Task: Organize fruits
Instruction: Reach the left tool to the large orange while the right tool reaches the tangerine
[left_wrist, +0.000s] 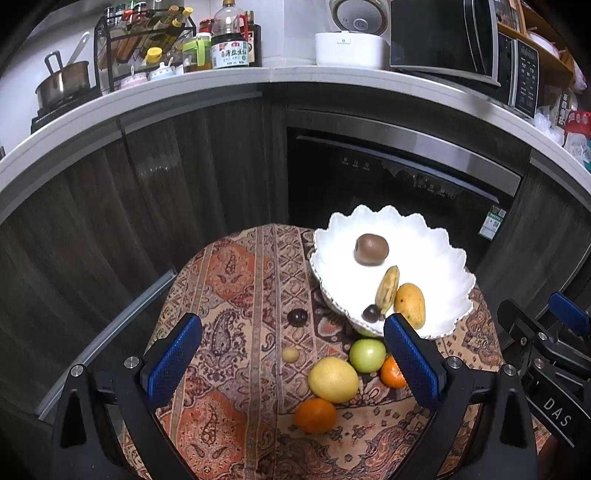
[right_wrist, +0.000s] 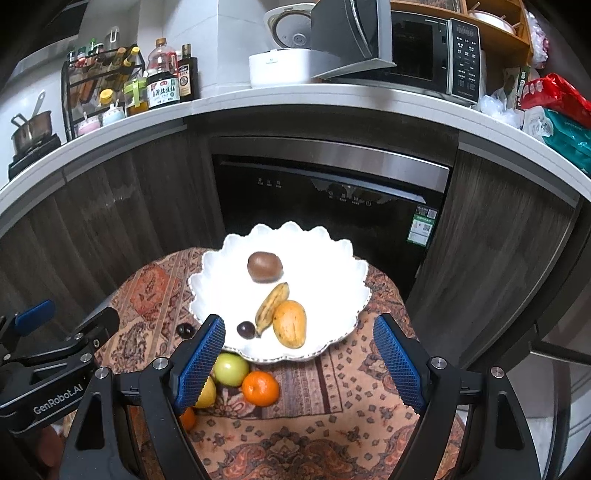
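A white scalloped bowl (left_wrist: 439, 254) (right_wrist: 325, 273) holds a kiwi (left_wrist: 371, 249), a small banana (left_wrist: 387, 288), a mango (left_wrist: 410, 304) and a dark plum (left_wrist: 370, 314). On the patterned cloth lie a green apple (left_wrist: 367, 355), a lemon (left_wrist: 333, 379), two oranges (left_wrist: 315, 414) (left_wrist: 392, 372), another dark plum (left_wrist: 297, 317) and a small yellow fruit (left_wrist: 290, 355). My left gripper (left_wrist: 291, 363) is open and empty above the loose fruits. My right gripper (right_wrist: 299, 363) is open and empty in front of the bowl, above the apple (right_wrist: 231, 369) and an orange (right_wrist: 260, 388).
The small round table (left_wrist: 236, 295) stands before dark cabinets and a dishwasher (left_wrist: 399, 184). The counter above carries a pot (left_wrist: 64, 83), a bottle rack (left_wrist: 144, 40), a rice cooker (left_wrist: 351, 40) and a microwave (left_wrist: 461, 44).
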